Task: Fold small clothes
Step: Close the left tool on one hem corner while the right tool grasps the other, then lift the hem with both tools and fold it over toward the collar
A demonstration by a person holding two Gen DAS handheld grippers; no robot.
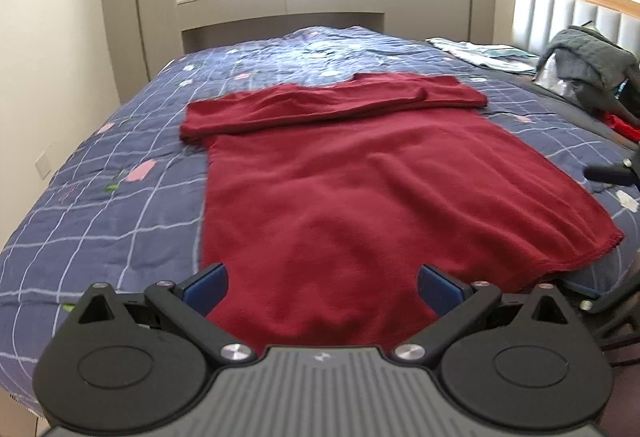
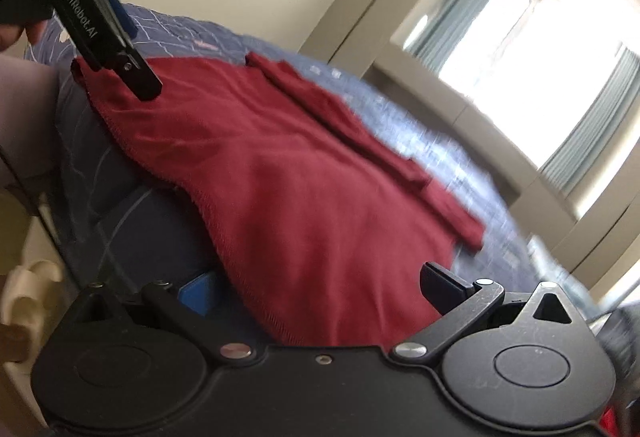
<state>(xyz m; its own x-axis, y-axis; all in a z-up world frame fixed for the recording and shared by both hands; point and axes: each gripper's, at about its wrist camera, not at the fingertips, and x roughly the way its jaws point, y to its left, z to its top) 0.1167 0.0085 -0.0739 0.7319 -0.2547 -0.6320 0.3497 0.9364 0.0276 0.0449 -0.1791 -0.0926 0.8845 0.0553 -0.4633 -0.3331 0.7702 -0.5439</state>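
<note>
Quilt (image 1: 120,141) left of garment (image 1: 360,189) bare; clothes pile (image 1: 584,65) crowds headboard side.

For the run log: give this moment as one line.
shirt: flat on bed, sleeves folded across top | left gripper: open at hem | right gripper: open at hem | grasped: nothing

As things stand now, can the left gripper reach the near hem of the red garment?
Probably yes. The left gripper is open, its jaws wide apart above the red garment at the near edge of the bed, and nothing lies between them.
</note>
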